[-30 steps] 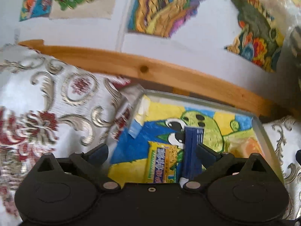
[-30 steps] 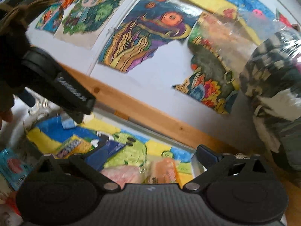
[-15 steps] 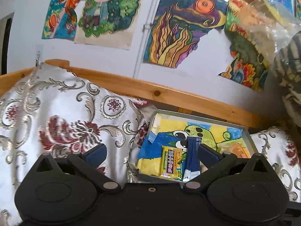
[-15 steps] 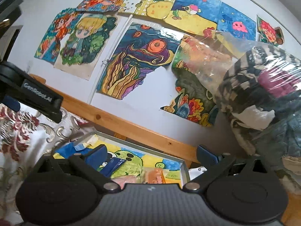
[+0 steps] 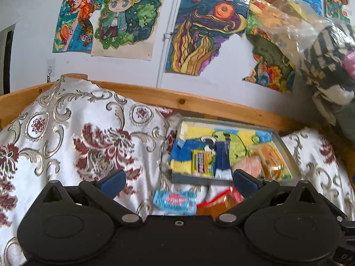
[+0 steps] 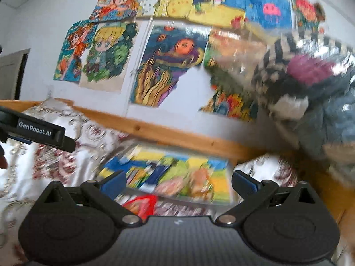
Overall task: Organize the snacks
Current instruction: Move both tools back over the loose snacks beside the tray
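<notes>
Jaws wide and empty, both grippers have backed away from the tray (image 5: 288,153); yellow and blue snacks lie inside, while a light-blue packet (image 5: 174,202) waits on the bedspread (image 5: 66,137), probably next.

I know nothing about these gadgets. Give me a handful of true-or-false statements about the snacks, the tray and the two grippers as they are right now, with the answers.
1. The left gripper is open and holds nothing. True.
2. The dark blue packet lies inside the tray. True.
3. The light blue packet lies inside the tray. False: it lies on the patterned cloth, in front of the tray.
4. The right gripper is clamped on a red packet. False: its jaws are spread wide with nothing between them.
5. The wall behind the tray is bare. False: colourful drawings hang on it.
</notes>
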